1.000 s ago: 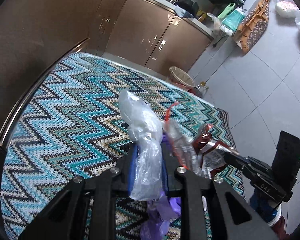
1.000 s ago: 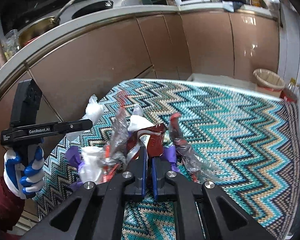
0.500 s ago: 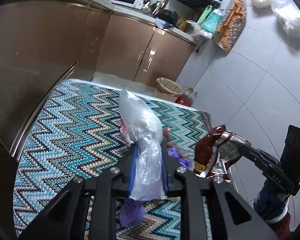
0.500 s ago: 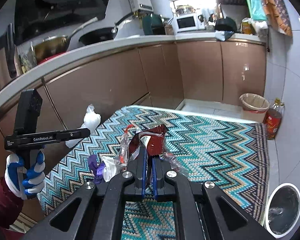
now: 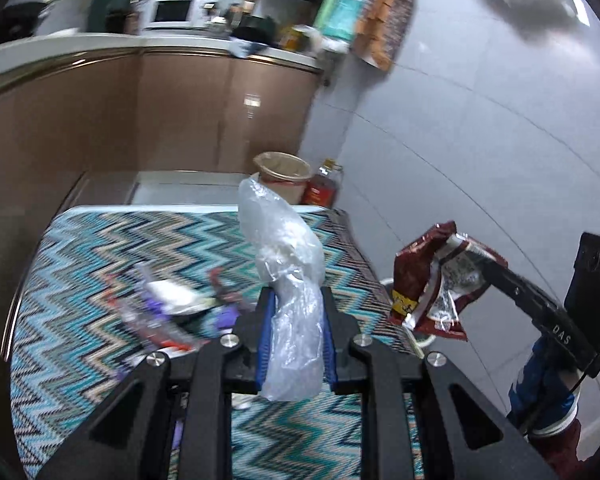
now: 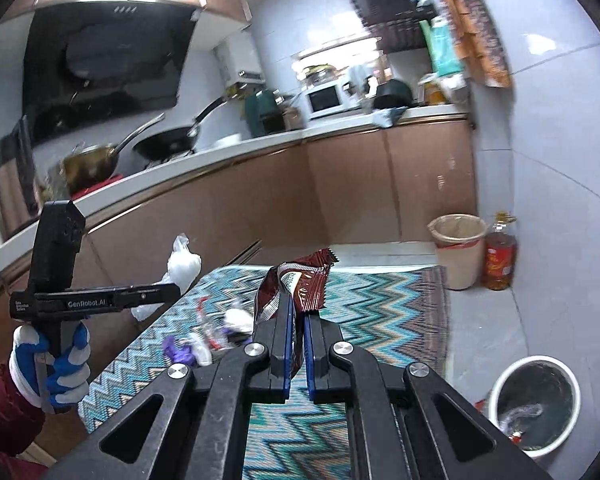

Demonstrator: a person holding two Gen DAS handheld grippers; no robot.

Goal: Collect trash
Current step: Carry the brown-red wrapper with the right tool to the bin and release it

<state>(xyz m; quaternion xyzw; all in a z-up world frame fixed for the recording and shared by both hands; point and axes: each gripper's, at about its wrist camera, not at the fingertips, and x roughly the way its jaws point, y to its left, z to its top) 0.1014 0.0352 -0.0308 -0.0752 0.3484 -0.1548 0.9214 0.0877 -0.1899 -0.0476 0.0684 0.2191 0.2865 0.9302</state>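
My left gripper (image 5: 296,300) is shut on a crumpled clear plastic bag (image 5: 284,256) and holds it above the zigzag rug (image 5: 100,248). My right gripper (image 6: 298,312) is shut on a dark red snack wrapper (image 6: 300,280), also lifted off the rug; the wrapper shows at the right of the left wrist view (image 5: 432,280). Loose trash, purple and clear wrappers (image 6: 208,336), lies on the rug (image 6: 380,304) below. A white bin with a dark liner (image 6: 534,400) stands on the floor at lower right.
A tan lined bin (image 6: 458,248) and a bottle of oil (image 6: 500,256) stand by the brown cabinets (image 6: 340,192). The kitchen counter with pans and a microwave (image 6: 326,98) runs behind. Grey tiled floor lies right of the rug.
Both grippers have risen away from the rug with their trash. The right gripper lifted the red wrapper out of the pile, and the white bin came into its view.
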